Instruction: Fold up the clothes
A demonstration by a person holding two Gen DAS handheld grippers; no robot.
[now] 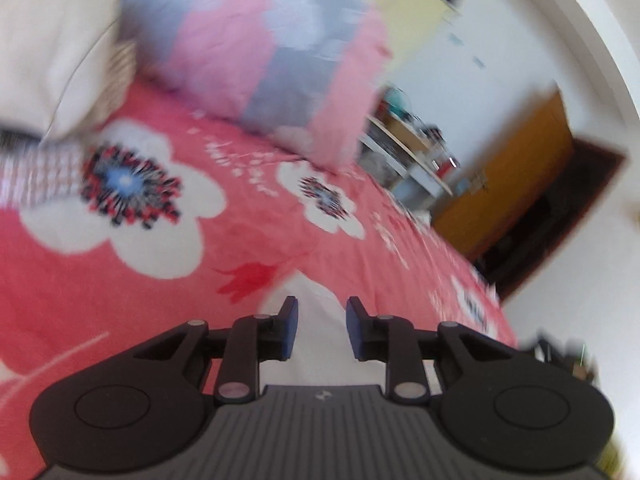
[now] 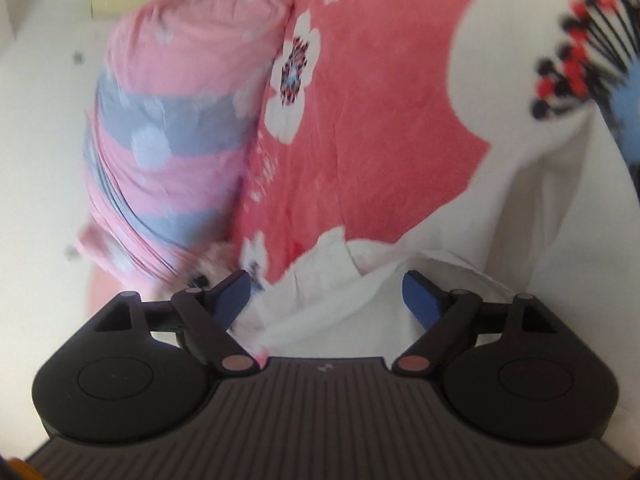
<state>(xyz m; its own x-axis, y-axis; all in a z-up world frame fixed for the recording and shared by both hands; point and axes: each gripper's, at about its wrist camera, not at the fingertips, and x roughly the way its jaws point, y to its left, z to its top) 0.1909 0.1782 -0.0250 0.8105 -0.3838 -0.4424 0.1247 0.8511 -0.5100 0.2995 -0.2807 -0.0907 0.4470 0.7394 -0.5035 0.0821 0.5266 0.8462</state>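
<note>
**White garment: thin, limp, grab it by a hem, not the bulk**

Where it is: the white garment (image 2: pixel 400 300) lies crumpled on the bed (image 2: pixel 380 140), on the red floral bedspread, directly under and ahead of both grippers. In the left wrist view only a plain white patch (image 1: pixel 320 344) shows between the fingers. Frames are motion-blurred, so I can't tell what kind of garment it is.

Fingers:
- Right gripper (image 2: pixel 326 290): fingers spread wide, cloth bunched in the gap, but neither pad presses on it. Nothing held.
- Left gripper (image 1: pixel 322 326): fingers part open with a narrow gap, white cloth below them, no pinch that I can see.

Handling, my read:
- Light, soft, zero stiffness. It will drape and sag from any single hold, so you need both grippers on it to keep an edge straight.
- Wrinkles easily: the ruffled fold near the right gripper's left finger (image 2: pixel 236 292) shows this.
- White on the bedspread's white flowers: edges are hard to see, so check before you close.

Where to take it: find a hem or corner, one gripper per corner, pinch a single layer. Don't scoop the bedspread with it.

The pink-and-grey rolled quilt (image 2: pixel 172 132) sits near the far edge of the bed; keep the cloth clear of it.
</note>
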